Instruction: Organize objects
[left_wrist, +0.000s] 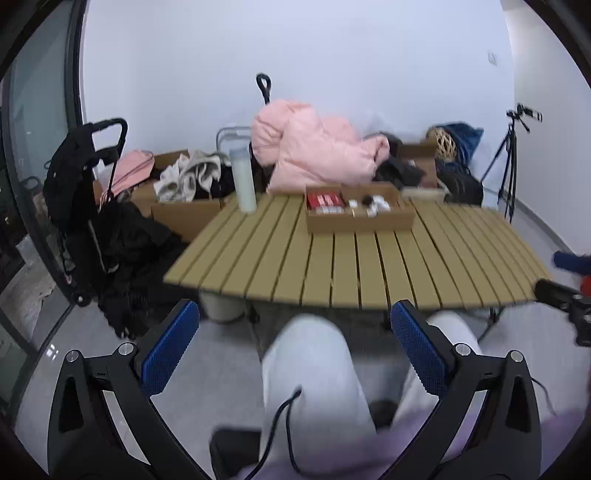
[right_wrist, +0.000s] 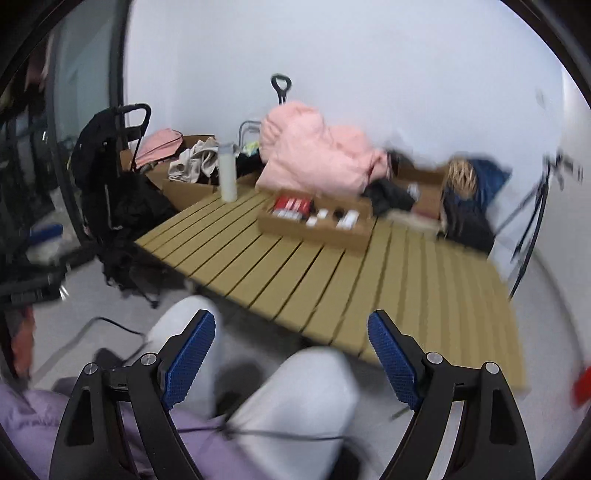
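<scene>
Left wrist view has my left gripper (left_wrist: 295, 347) spread wide with nothing between the blue pads, hanging over my knees short of the near edge of the slatted table (left_wrist: 369, 266). My right gripper (right_wrist: 291, 358) is likewise parted and empty, off the table's near edge.

The task's things sit in the cardboard tray (left_wrist: 360, 221) by the far edge, roughly mid-way along it: red packets (left_wrist: 325, 201) in its left compartment, small white and dark pieces (left_wrist: 369, 205) in the right ones. A white bottle (left_wrist: 243, 181) stands near the far left corner. The rest of the tabletop is bare, which would fit either sorted things or a tray waiting to be unpacked; I can't tell which.

Both views are smeared, so any reach should be slow, level over the slats, jaws kept wide until a piece is squarely between the pads.
</scene>
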